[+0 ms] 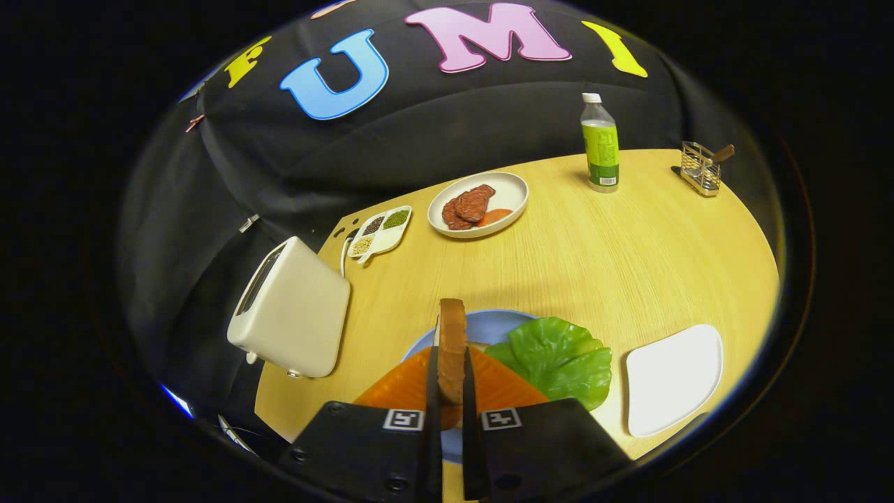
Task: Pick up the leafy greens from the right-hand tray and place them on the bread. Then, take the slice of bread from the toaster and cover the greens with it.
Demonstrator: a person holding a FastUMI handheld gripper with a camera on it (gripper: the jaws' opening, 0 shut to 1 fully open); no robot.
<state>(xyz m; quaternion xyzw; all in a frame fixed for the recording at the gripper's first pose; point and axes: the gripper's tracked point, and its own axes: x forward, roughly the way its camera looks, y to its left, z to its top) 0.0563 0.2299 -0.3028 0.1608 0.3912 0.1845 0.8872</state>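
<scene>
My gripper is shut on a slice of bread, which stands on edge between the two fingers with its brown crust facing me. Right below it lies a blue plate carrying an orange layer and the leafy greens, which spread to the right of the fingers. The lower bread on the plate is mostly hidden under these. The white toaster stands to the left of the plate, its slot seen at an angle.
A white tray lies bare to the right of the plate. Beyond are a white plate with meat slices, a small divided dish of seeds, a green-labelled bottle and a wire holder on the wooden table.
</scene>
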